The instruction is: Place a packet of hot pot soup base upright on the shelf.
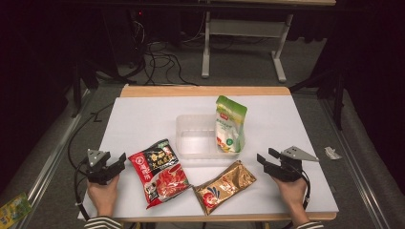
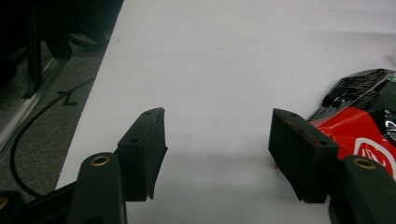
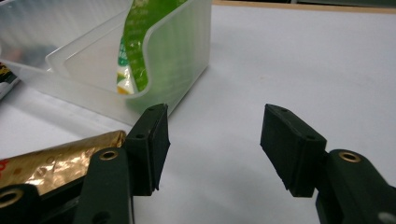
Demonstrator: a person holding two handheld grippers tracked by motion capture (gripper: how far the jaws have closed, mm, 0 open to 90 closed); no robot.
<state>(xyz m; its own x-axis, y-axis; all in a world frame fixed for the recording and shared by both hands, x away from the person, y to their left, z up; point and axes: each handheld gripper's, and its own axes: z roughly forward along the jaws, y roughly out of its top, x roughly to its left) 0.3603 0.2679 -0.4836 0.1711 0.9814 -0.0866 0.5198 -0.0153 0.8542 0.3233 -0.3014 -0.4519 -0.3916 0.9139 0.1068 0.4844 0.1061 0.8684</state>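
A clear plastic bin [image 1: 193, 138] sits near the middle of a white table [image 1: 143, 119], and a green and white pouch [image 1: 230, 125] stands upright inside it, leaning against its right-hand wall with its top rising above the rim. Just in front of the bin, toward the person, lie two flat packets: a red and black packet [image 1: 160, 171] to the front left and a gold packet [image 1: 224, 186] to the front right, close to each other. The right gripper [image 1: 266, 161], held in the person's right hand [image 1: 291, 191], rests low to the right of the bin and just right of the gold packet; its jaws stand wide apart with bare table between them, and the bin's corner with the green pouch shows just ahead of them. The left gripper [image 1: 117, 164], held in the left hand [image 1: 102, 193], sits well left of the bin, just beside the red packet, its jaws also spread apart around nothing.
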